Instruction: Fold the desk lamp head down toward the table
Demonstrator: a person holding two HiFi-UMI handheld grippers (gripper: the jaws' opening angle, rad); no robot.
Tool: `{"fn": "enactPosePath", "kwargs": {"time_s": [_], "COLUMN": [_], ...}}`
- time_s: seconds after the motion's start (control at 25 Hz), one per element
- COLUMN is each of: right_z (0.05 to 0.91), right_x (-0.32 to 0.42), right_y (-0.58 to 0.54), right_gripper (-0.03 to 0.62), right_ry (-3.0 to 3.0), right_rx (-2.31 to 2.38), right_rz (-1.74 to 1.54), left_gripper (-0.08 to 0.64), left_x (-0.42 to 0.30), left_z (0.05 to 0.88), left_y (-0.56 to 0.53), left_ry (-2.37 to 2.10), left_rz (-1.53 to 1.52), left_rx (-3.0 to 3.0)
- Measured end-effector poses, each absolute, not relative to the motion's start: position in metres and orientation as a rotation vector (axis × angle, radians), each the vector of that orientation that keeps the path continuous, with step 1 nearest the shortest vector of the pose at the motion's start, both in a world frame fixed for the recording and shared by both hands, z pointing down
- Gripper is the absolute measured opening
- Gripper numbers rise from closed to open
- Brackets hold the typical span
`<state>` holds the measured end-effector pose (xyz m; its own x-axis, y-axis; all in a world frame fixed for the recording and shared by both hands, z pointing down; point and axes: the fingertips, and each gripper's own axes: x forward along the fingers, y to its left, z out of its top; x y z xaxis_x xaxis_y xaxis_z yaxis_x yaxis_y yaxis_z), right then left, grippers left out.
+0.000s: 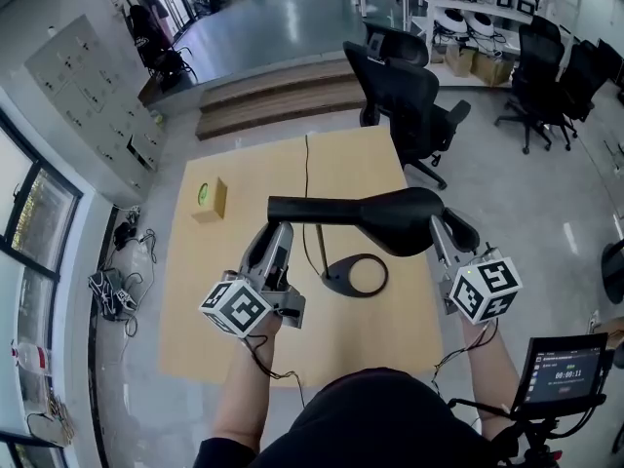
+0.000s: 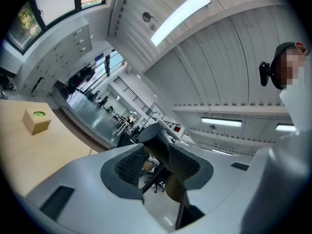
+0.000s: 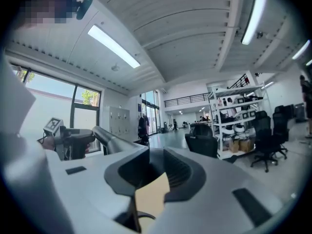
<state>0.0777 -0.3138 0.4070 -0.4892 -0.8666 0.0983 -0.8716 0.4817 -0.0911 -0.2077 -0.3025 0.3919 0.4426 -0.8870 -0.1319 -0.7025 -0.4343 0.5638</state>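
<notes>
Brightness: bright, even indoor light in all views.
Source: ceiling light strips (image 2: 180, 16) overhead; daylight through windows (image 3: 53, 94) at left.
Glare: sheen on the floor (image 1: 283, 13), upper frame.
Shadows: soft and faint on the table (image 1: 341, 330) beneath the desk lamp (image 1: 351, 217).
Distortion: strong fisheye bending; dark corners in both gripper views.

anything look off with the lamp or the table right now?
Nothing stands out. The lamp stands upright on its ring base, head level and intact, with the left gripper and right gripper at its two ends. The cord runs straight to the table's far edge. The small box lies flat.
</notes>
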Motion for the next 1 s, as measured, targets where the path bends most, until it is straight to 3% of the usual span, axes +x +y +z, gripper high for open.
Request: {"fn": "enactPosePath", "kwargs": {"time_s": [1.0], "right_z": [0.457], "right_x": [0.066], "right_y": [-0.308], "right_gripper": [0.091], "right_ry": [-2.680], "right_rx": [1.524], "right_rz": [0.470], "left_gripper": [0.150], "left_x": [-0.210], "left_z": [0.370], "left_y": [-0.294], "left_ry": [-1.392], "left_rz": [-0.577], "left_rx": [2.321]}}
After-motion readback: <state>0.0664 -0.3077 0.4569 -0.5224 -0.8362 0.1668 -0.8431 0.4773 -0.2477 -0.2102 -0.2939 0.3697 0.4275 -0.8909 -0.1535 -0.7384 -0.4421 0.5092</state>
